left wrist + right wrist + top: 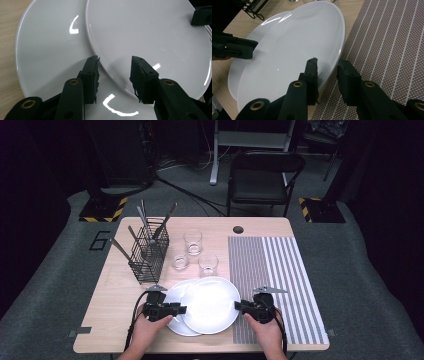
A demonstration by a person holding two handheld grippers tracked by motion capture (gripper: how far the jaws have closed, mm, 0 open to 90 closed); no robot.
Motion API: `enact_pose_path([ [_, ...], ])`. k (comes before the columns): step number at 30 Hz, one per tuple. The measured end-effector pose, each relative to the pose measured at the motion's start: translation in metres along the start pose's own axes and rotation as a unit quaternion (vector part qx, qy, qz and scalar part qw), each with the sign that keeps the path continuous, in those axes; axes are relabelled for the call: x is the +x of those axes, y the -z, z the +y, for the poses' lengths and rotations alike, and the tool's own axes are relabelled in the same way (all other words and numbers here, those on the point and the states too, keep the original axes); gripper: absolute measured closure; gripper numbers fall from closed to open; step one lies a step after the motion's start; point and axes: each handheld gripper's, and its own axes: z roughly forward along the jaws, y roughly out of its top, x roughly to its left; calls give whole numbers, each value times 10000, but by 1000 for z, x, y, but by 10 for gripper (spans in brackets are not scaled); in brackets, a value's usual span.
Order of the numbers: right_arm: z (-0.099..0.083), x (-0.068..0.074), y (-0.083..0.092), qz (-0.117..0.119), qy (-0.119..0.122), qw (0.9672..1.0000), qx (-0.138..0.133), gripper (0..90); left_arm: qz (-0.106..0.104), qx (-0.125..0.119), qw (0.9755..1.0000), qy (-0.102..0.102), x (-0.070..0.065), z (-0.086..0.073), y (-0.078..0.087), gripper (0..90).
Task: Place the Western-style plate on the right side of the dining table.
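Top plate (210,304) overlaps lower plate (176,312) near the counter's (115,290) front edge. Left hand-held gripper (113,75) and right hand-held gripper (327,75) both gape, straddling opposite rims — nothing clamped. Judgement: close both evenly, lift level — the glaze looks slippery.

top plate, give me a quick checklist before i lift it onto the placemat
1. Right gripper jaws straddle the top plate rim: ok.
2. Right jaws closed on the rim: not ok, a gap shows.
3. Left gripper jaws straddle the rim: ok, open.
4. Striped placemat free for landing: ok.
5. Glasses stand apart from the plates: ok.
6. Bottom plate will stay put: cannot tell.
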Motion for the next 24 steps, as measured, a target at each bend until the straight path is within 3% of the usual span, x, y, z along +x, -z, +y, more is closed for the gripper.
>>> enact_pose_path([
  [10,-4,-7,-3,83,-214,9997,52,695,-55,-11,10000,65,-2,-2,0,541],
  [20,-6,-7,-5,72,-216,9997,22,683,-130,-9,9999,49,-10,-3,-6,538],
  [24,-7,-7,-5,56,-206,9998,13,671,-50,-56,10000,-22,-13,-4,-6,532],
])
